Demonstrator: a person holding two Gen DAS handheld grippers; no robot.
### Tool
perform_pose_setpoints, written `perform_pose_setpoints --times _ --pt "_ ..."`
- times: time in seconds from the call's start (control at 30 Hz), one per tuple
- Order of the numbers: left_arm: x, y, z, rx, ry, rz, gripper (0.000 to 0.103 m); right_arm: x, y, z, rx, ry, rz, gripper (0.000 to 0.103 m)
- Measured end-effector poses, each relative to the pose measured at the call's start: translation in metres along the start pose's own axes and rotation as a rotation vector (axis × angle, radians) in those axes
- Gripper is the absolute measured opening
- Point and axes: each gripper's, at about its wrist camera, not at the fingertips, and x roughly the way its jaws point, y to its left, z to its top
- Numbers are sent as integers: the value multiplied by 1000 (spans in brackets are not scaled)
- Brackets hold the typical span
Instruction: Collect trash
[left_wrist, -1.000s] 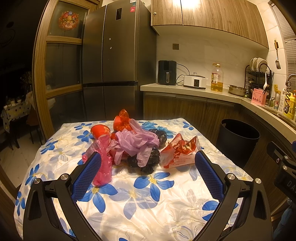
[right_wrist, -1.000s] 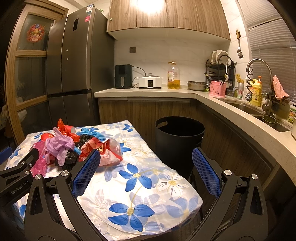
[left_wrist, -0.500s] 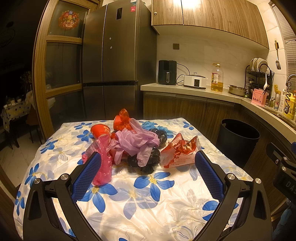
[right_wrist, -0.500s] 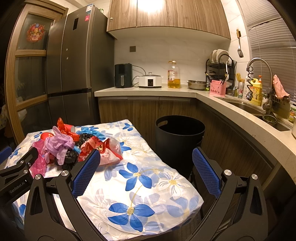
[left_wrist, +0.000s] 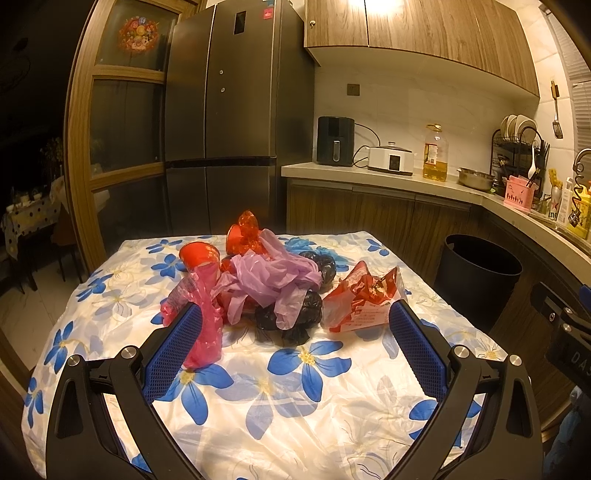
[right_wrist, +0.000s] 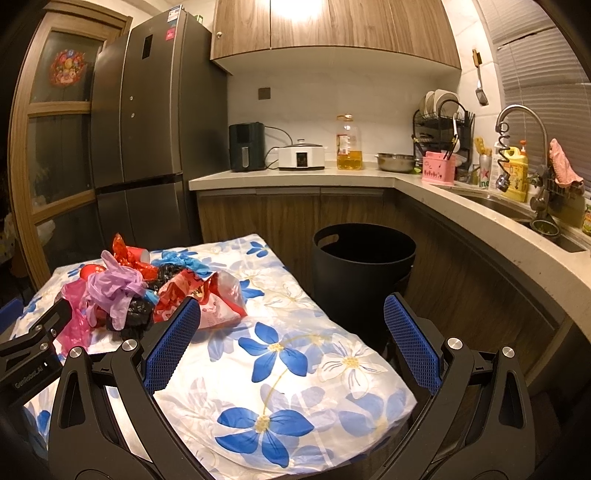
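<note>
1. A heap of crumpled trash lies on the bench (left_wrist: 314, 406) toward its far edge, on a glossy white cloth printed with blue flowers: a thin lilac plastic bag (left_wrist: 273, 275), wrinkled black plastic bags (left_wrist: 295, 321), a translucent pink plastic bag (left_wrist: 201, 314) standing tall at the heap's left, and two red paper cups (left_wrist: 199, 254) tipped on their sides behind it.
2. A crinkled red-and-white snack wrapper (left_wrist: 364, 295) lies at the heap's right side, just beside the black bags.
3. In the right wrist view the same heap (right_wrist: 122, 291) sits near the bench's far left corner, with blue plastic (right_wrist: 184, 262) showing behind it.
4. The left claw (left_wrist: 295, 332) hovers above the near half of the bench, its two blue ribbed pads spread wide apart and holding nothing; the heap shows between them.
5. The right claw (right_wrist: 291, 325) hangs over the bench's right edge, its pads likewise spread wide and empty.
6. Against the frames of a second ago, the heap, the wrapper and both claws look unchanged in place.
7. A round black plastic bin (right_wrist: 364, 266) with cut-out handles stands open on the floor just off the bench's far right corner, before the wooden cabinets.
8. Behind stand a tall dark steel fridge (left_wrist: 221, 122) and a pale kitchen worktop (right_wrist: 295, 177) carrying a black air fryer, a white cooker and a bottle of yellow oil.
</note>
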Motion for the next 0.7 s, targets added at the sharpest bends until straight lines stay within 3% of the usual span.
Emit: perform_pose_setpoints --times 0.57,0.7 --pt "44 44 -21 -101 22 55 98 82 32 -19 -39 71 97 98" --pt "52 48 -22 -113 17 64 98 99 43 -19 -38 60 125 90"
